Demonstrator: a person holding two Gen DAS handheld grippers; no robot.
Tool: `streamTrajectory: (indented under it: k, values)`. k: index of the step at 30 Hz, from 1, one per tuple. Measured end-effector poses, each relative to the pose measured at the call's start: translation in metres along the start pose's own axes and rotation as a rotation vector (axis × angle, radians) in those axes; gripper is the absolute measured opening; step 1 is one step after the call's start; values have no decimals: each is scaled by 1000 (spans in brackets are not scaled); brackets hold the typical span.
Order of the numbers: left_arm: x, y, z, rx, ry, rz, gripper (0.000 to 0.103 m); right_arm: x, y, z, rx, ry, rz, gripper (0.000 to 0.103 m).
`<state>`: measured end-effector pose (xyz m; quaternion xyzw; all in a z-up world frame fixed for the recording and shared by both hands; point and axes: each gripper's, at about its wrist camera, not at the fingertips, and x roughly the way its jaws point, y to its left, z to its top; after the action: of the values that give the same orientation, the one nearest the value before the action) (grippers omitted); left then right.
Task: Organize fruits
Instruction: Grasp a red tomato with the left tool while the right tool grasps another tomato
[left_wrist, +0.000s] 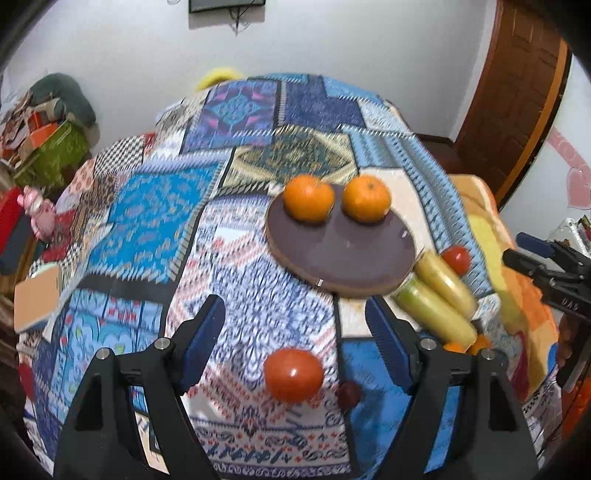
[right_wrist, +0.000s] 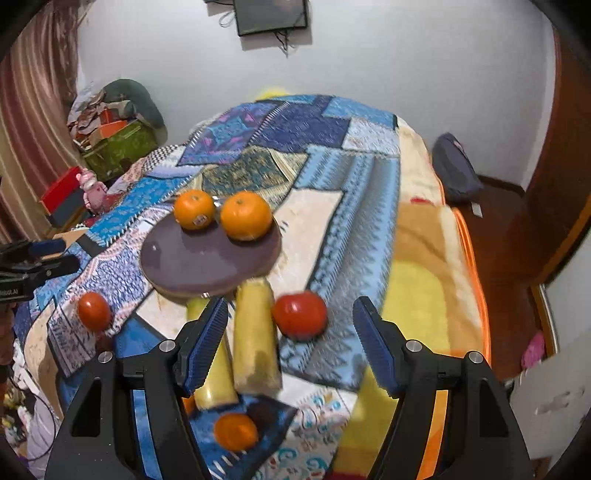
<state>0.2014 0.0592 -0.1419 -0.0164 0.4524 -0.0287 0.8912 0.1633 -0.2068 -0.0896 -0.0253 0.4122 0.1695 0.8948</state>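
- left gripper (left_wrist: 295, 332): jaws spread wide, nothing between the pads; it hangs over the patchwork blanket (left_wrist: 155, 221) with a red tomato (left_wrist: 293, 374) below the gap, untouched.
- small dark red fruit (left_wrist: 349, 395): lies just right of that tomato on the blanket; blurred, kind unclear.
- round brown board (left_wrist: 343, 254): rests on the blanket ahead of the left gripper; two oranges sit side by side at its far edge, left orange (left_wrist: 308, 197) and right orange (left_wrist: 366, 198), close but apart.
- two yellow-green cylinders (left_wrist: 439, 295): lie side by side against the board's near right edge; what they are cannot be told.
- second tomato (left_wrist: 456, 258): on the blanket just beyond the cylinders, right of the board.
- right gripper (right_wrist: 290, 334): jaws released, gripping nothing; one cylinder (right_wrist: 255, 332) and the second tomato (right_wrist: 300, 314) lie below the gap, neither touched by a pad.
- loose orange (right_wrist: 236, 431): on the blanket at the near end of the cylinders, apart from the board.
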Motion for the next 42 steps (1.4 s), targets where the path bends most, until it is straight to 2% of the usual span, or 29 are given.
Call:
streamTrajectory:
  k: [8,15,25,27,42]
  values:
    - [23,11,-36,-54,82,-3,78,17,-17,-22,54,58,-9,67]
    - [38,12,-51,-76,118,-24,76,35,-21,-21,72,84,4,63]
    - [51,11,-52,-82,131,-48,58,59,-19,-17,70,117,11,60]
    - [52,11,-50,-83,132,-69,49,63,-19,-16,75,122,22,60]
    - [53,8,-42,-71,118,-60,49,77,-21,-6,101,145,70,60]
